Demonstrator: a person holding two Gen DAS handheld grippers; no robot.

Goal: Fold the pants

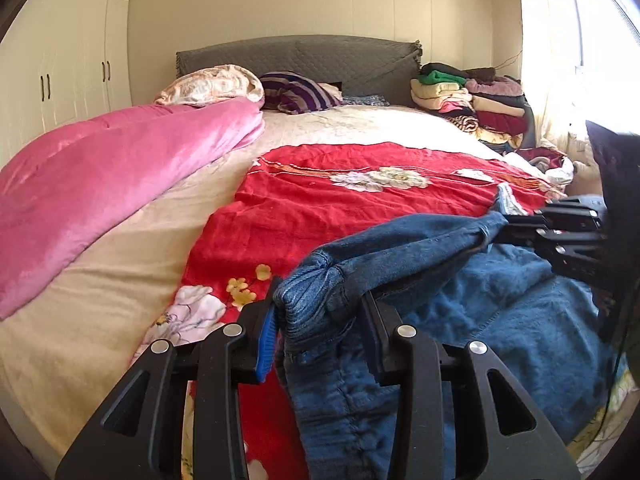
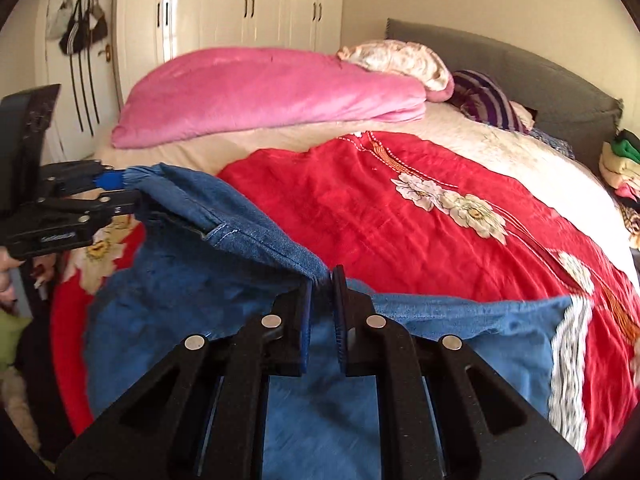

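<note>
Blue denim pants point(image 2: 192, 280), edge lifted, rest on red bedspread point(image 2: 400, 240).

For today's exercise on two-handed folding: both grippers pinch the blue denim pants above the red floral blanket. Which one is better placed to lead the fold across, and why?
Probably the right gripper: it pinches a thin corner of the blue denim pants with open red floral blanket ahead. The left gripper holds a bulkier bunch.

Bright daylight floods in from the window point(image 1: 592, 40), which is blown out to white glare in the left wrist view. The bed point(image 1: 120, 280) is evenly lit, with soft shadows under the pants point(image 1: 520, 300). Both views bend strongly at the edges, with dark corners. In the right wrist view the pants' point(image 2: 328, 412) near cloth and pale striped hem are smeared with blur.
</note>
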